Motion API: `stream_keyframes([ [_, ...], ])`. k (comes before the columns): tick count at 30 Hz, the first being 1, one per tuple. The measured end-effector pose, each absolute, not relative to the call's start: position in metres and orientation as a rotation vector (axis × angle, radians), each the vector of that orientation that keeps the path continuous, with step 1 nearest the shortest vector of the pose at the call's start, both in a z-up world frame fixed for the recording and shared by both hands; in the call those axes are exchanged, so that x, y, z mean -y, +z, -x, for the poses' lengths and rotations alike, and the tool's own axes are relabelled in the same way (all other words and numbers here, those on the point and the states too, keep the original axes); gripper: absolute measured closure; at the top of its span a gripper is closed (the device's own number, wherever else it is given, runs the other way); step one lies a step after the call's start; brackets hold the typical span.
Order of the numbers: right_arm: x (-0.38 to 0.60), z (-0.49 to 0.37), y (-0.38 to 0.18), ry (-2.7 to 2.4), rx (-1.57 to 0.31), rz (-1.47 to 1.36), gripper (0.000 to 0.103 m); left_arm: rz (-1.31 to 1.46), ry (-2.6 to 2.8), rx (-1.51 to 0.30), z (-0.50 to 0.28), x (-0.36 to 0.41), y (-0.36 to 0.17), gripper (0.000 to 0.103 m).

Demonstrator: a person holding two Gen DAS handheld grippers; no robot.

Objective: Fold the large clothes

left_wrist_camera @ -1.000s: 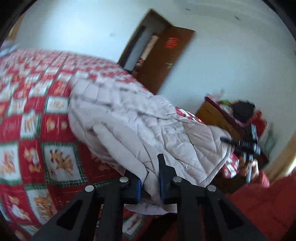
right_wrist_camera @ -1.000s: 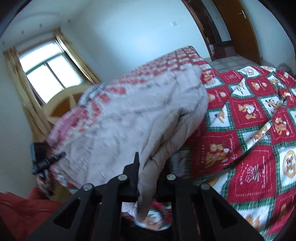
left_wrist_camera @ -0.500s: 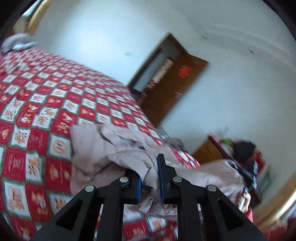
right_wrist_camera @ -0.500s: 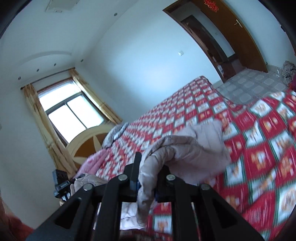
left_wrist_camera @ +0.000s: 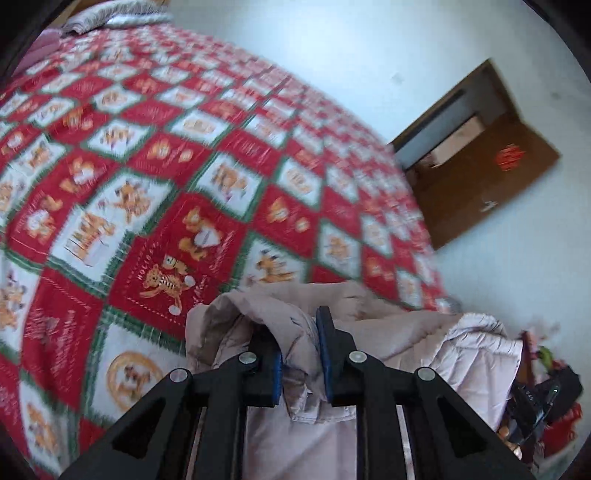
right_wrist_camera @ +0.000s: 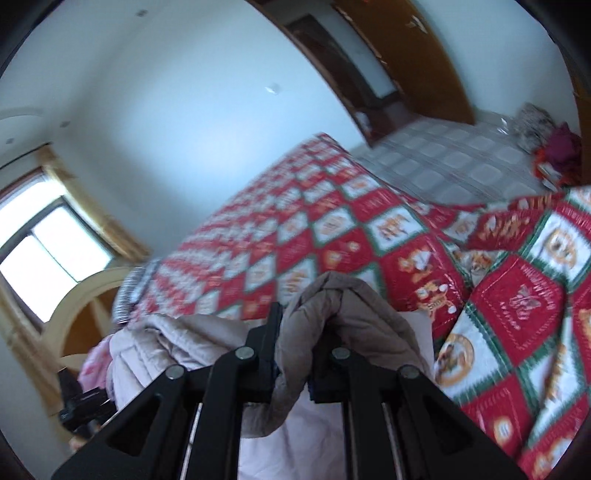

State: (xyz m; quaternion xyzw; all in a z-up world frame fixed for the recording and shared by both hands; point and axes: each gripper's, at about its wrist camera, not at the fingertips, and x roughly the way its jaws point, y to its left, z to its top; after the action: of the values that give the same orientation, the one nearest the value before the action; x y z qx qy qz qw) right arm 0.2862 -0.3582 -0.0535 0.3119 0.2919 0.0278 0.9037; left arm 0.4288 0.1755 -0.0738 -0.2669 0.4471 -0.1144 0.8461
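With both tools loaded, my left gripper (left_wrist_camera: 300, 354) pinches a bunched ridge of the pale beige quilted padded jacket (left_wrist_camera: 436, 350), blue pads pressed into the cloth. My right gripper (right_wrist_camera: 293, 354) is likewise clamped on a thick roll of the same jacket (right_wrist_camera: 332, 306). The garment is gathered between the two grips and held up at the near edge of the bed; how much rests on the bed I cannot tell. No neat fold shows yet, so I judge the task early: spreading, sleeves and halving all remain. The red, white and green checked cartoon-print bedspread (left_wrist_camera: 155, 177) lies open beyond, wrinkled at the right side (right_wrist_camera: 509, 236). Striped grey bedding (left_wrist_camera: 110, 14) sits far off. A brown wooden door (left_wrist_camera: 491, 184) stands well apart; nothing blocks the laydown area.
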Motion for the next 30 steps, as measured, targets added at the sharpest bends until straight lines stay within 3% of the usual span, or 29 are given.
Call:
stream_keyframes([
  [4, 0.361, -0.312, -0.100, -0.018, -0.636, -0.635, 0.083, 0.600, -0.225, -0.986, -0.449, -0.173, -0.115, 0.082],
  [9, 0.352, -0.318, -0.110, -0.059, -0.611, -0.557, 0.082, 0.714, -0.297, -0.901, -0.451, -0.189, -0.146, 0.082],
  [16, 0.356, -0.332, -0.114, -0.018, -0.695, -0.579, 0.077, 0.791, -0.336, -0.996, -0.462, -0.198, -0.136, 0.078],
  [19, 0.372, -0.320, -0.100, 0.081, -0.702, -0.687, 0.063, 0.840, -0.363, -0.997, -0.455, -0.226, -0.102, 0.068],
  [20, 0.378, -0.309, -0.089, 0.108, -0.659, -0.734, 0.053, 0.816, -0.369, -0.967, -0.449, -0.235, -0.084, 0.054],
  [21, 0.382, -0.295, -0.075, 0.124, -0.588, -0.767, 0.032, 0.776, -0.337, -0.927, -0.444, -0.241, -0.067, 0.027],
  [23, 0.385, -0.257, -0.039, 0.090, -0.420, -0.758, 0.003, 0.671, -0.191, -0.804, -0.424, -0.252, -0.028, 0.011],
  [24, 0.381, -0.243, -0.026, 0.053, -0.370, -0.727, 0.000, 0.620, -0.163, -0.751, -0.414, -0.251, -0.012, 0.011],
  [26, 0.359, -0.219, -0.001, 0.039, -0.305, -0.626, 0.004, 0.529, -0.179, -0.706, -0.404, -0.229, 0.006, 0.011],
  [27, 0.338, -0.215, 0.008, 0.090, -0.314, -0.563, 0.024, 0.495, -0.190, -0.692, -0.404, -0.215, 0.008, 0.011],
  [28, 0.311, -0.217, 0.012, 0.146, -0.366, -0.490, 0.036, 0.442, -0.213, -0.677, -0.405, -0.192, 0.009, 0.011],
  [30, 0.263, -0.223, 0.008, 0.169, -0.467, -0.359, 0.080, 0.308, -0.255, -0.669, -0.413, -0.129, 0.006, 0.011],
])
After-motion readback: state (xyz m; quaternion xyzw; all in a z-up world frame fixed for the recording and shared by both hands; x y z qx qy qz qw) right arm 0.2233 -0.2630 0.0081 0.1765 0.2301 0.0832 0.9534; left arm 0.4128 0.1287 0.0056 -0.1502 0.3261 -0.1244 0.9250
